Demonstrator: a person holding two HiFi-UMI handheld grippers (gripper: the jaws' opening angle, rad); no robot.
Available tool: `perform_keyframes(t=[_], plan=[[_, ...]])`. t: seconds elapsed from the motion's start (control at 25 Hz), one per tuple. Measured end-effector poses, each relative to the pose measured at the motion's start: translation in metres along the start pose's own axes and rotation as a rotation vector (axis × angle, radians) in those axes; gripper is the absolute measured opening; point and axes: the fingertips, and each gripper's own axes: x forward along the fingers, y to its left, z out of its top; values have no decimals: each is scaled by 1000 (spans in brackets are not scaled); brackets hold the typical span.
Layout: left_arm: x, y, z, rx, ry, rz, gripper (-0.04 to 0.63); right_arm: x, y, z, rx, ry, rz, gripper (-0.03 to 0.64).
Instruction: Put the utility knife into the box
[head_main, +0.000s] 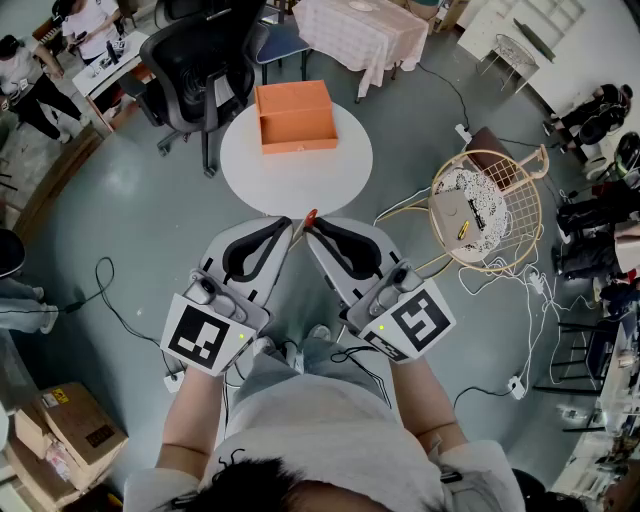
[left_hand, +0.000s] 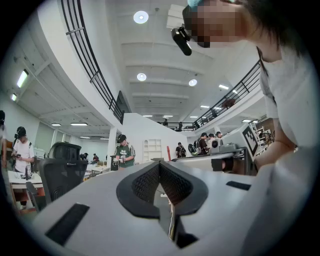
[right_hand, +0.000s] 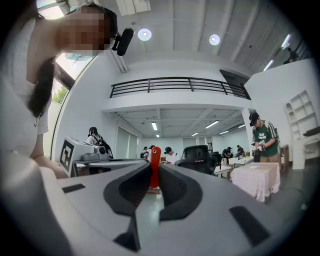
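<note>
**Q:** What is the left gripper (head_main: 286, 224) doing?

**A:** It is hovering above the floor (head_main: 130, 220) with its jaws pressed together and nothing between them. Its tip is lying just beside that of the right gripper (head_main: 314, 224).

**Q:** Where is the utility knife (head_main: 310, 216)?

**A:** The right gripper is clamping it. The red end is projecting past the jaws, near the front rim of the round white counter (head_main: 250, 170).

**Q:** And the box (head_main: 295, 115)?

**A:** The orange box is sitting open on the far part of that counter, apart from the knife.
</note>
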Motion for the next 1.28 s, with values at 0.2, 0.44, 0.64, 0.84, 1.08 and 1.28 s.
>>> perform_keyframes(t=[0.2, 0.44, 0.64, 0.84, 1.08, 1.28], plan=[[7, -1, 0, 2, 0, 6, 9, -3, -7, 0, -1, 1, 5, 53], [19, -11, -2, 6, 6, 22, 9, -14, -15, -2, -4, 3, 24, 54], [33, -16, -4, 25, -8, 53, 9, -23, -29, -4, 30, -3, 51, 54], [48, -25, -4, 35, -12, 90, 9, -33, -43, -10, 22, 8, 94, 52], [57, -20, -10, 28, -1, 125, 9, -36, -62, -13, 39, -15, 86, 49], [73, -2, -13, 29, -4, 108, 9, -22, -77, -15, 33, -14, 78, 9]])
